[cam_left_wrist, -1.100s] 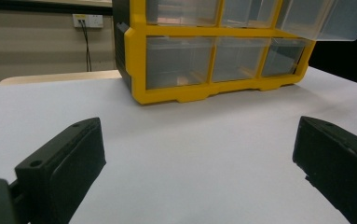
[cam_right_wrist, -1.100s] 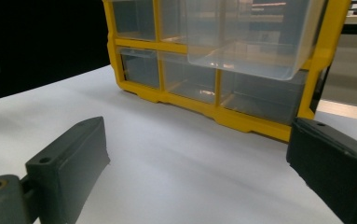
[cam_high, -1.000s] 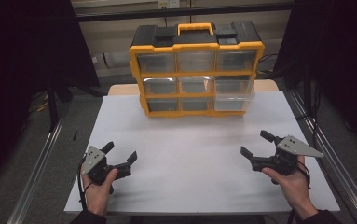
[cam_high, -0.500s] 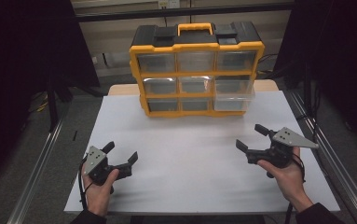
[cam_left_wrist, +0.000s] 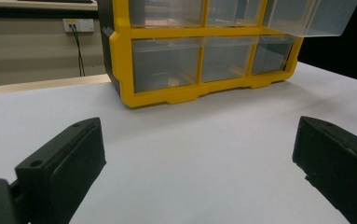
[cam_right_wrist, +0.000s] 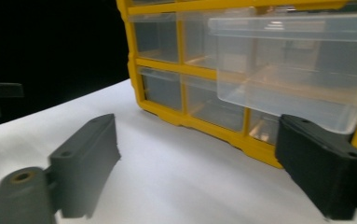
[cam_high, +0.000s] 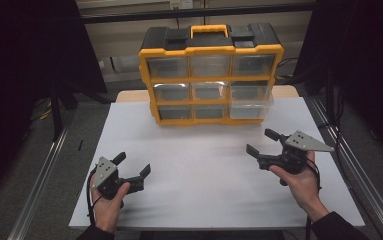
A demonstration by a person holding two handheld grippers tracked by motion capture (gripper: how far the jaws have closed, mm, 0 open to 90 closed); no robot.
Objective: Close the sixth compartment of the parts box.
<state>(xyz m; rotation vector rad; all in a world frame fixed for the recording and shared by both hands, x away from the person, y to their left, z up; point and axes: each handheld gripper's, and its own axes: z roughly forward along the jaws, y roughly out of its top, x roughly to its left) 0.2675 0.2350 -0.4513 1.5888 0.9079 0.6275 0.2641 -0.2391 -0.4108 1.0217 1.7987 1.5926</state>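
A: What is the biggest thing here?
B: The white table [cam_high: 204,185], with a yellow-and-black drawer organiser [cam_high: 210,75] standing at twelve o'clock on it, carry handle on top, nine clear drawers in three rows.
A: Any drawer out of line?
B: Yes, the pulled-out clear drawer [cam_high: 251,102] at the right end of the middle row juts forward; the right gripper view has it close ahead, above the jaws.
A: And the tools?
B: The right gripper [cam_high: 265,142] is held at four o'clock, near that drawer but apart from it; its jaws have just been closing, yet gape wide with nothing between. The left gripper [cam_high: 131,165] sits at eight o'clock, jaws spread, empty.
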